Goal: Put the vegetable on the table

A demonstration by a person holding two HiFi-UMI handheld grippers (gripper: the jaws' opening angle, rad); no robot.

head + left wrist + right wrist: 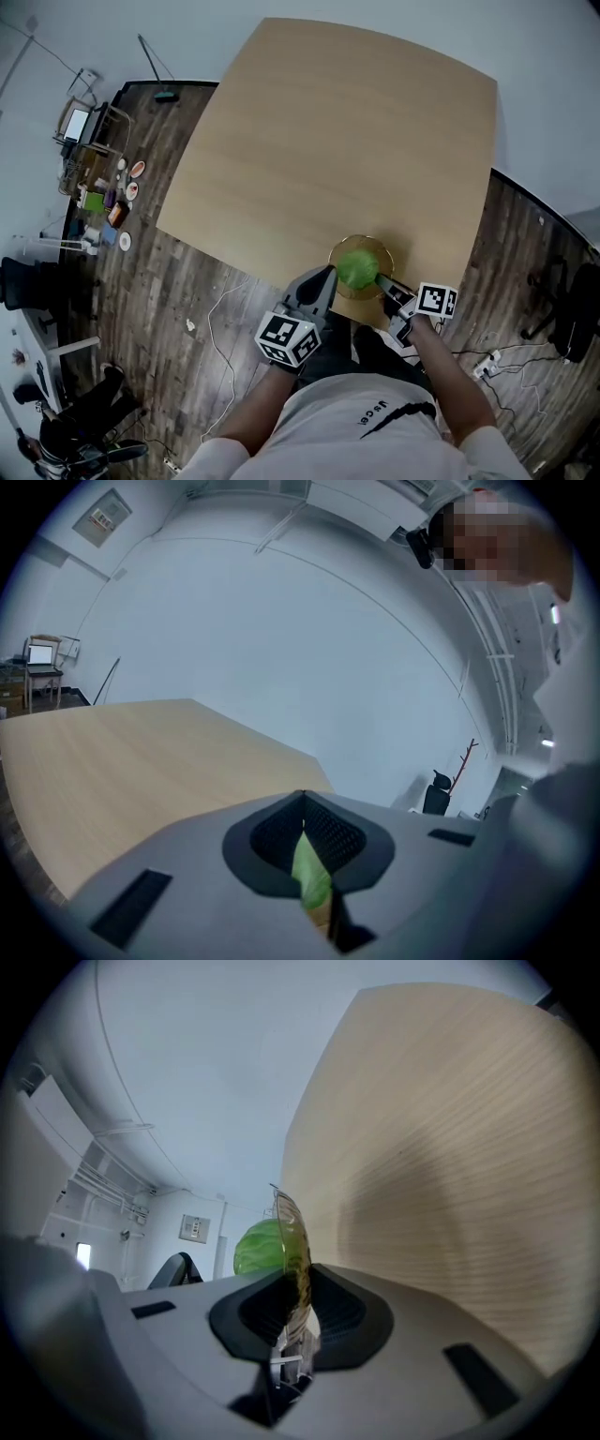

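Cabbage [357,269] sits in a glass bowl [362,239] at the counter's [328,141] six-o'clock edge. Our left hand-held gripper [327,275] is pinched on a leaf at nine o'clock, and our right hand-held gripper [383,280] is clamped on the bowl's rim. The leaf looks soft and likely to tear, so we judge a deeper hold safer.

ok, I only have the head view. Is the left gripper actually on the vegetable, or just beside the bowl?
Observer: In the left gripper view, the left gripper is shut on a green leaf of the vegetable.
Operator: And the right one?
Observer: In the right gripper view, the right gripper is shut on the rim of the amber glass bowl. The vegetable sits just behind that rim.
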